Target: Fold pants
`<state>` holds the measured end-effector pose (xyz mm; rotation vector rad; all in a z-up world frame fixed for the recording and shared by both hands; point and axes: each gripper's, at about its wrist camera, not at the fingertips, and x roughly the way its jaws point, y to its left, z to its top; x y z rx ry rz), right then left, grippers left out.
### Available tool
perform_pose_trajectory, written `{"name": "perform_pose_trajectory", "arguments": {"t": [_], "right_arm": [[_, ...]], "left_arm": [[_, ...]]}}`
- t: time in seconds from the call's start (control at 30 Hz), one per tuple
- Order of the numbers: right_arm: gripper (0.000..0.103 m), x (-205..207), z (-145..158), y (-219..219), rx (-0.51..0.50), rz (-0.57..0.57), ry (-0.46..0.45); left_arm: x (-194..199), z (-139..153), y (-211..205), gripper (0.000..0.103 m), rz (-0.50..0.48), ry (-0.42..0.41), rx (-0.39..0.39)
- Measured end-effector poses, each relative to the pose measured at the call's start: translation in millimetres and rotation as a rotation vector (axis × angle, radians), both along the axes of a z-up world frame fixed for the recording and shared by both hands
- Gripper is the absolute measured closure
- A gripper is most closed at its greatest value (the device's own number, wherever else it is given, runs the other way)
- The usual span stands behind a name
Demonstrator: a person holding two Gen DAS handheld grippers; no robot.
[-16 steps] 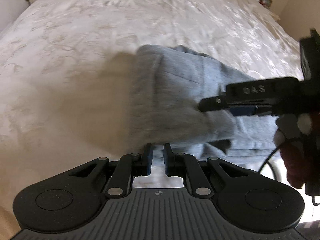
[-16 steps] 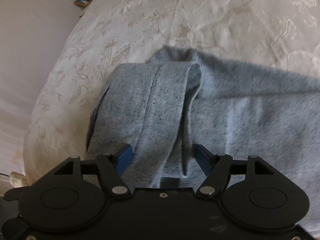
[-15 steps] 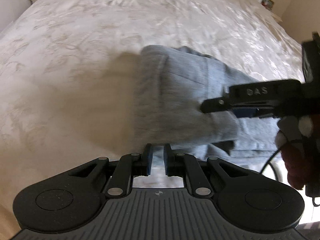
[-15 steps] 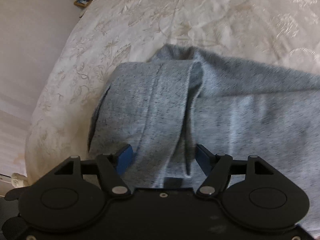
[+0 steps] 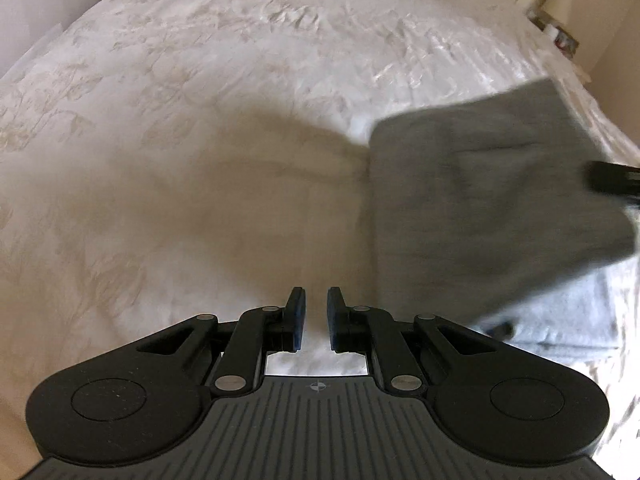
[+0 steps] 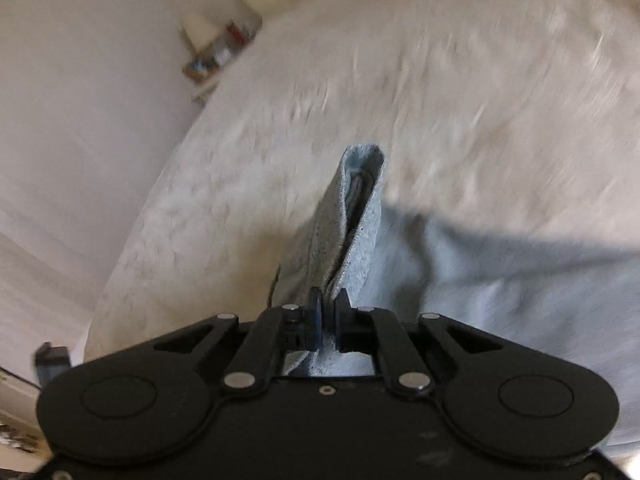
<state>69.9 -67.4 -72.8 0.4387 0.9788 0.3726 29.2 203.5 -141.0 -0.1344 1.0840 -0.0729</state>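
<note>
The grey pants (image 5: 480, 200) lie on the white bedspread (image 5: 200, 120), at the right in the left wrist view, with one folded part lifted off the bed. My right gripper (image 6: 328, 320) is shut on a fold of the pants (image 6: 352, 220) and holds it up as a raised ridge. The rest of the pants (image 6: 520, 300) spreads to the right below it. My left gripper (image 5: 314, 318) hangs over bare bedspread left of the pants, jaws nearly closed with a narrow gap, holding nothing. The right gripper's tip (image 5: 612, 178) shows at the right edge of the left wrist view.
The bed fills most of both views. A bedside table with small items (image 6: 216, 56) stands by the wall at the far left of the right wrist view. Another bedside shelf (image 5: 560, 36) is at the far right in the left wrist view.
My right gripper has closed on a fold of the pants and lifted it. My left gripper has moved left, away from the pants, onto bare bedspread.
</note>
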Motion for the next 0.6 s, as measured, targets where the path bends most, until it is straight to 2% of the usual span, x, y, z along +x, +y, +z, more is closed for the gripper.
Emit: {"name": "perform_pose_trajectory", "arguments": {"t": [0.07,0.17,0.27,0.43,0.5,0.6], "right_arm": [[0.096,-11.6,16.5,-30.8,-0.050,-0.065,-0.012],[0.096,-27.1,16.0,-74.5,-0.187,-0.160,-0.002],[0.096,-35.8,-10.3,-116.0,-0.257,-0.256,0.074],[0.096,-35.5,-90.0,-147.0,-0.330,-0.302,0.253],[0.096,-33.7,-101.4,-144.4,-0.355,-0.281,0.263],[0.096,-35.5,-93.2,-143.8,-0.346,-0.278,0.234]], "left_arm": [[3.4,4.6,-10.9,0.092,-0.028,-0.014,-0.006],[7.5,8.9,-31.5,0.092,-0.078,-0.029,-0.022],[11.4,8.9,-57.8,0.092,-0.139,-0.027,-0.032],[14.3,7.0,-100.8,0.092,-0.230,-0.019,-0.034],[17.4,5.5,-116.8,0.092,-0.263,-0.018,-0.035],[22.1,0.1,-137.9,0.092,-0.295,-0.009,-0.028]]}}
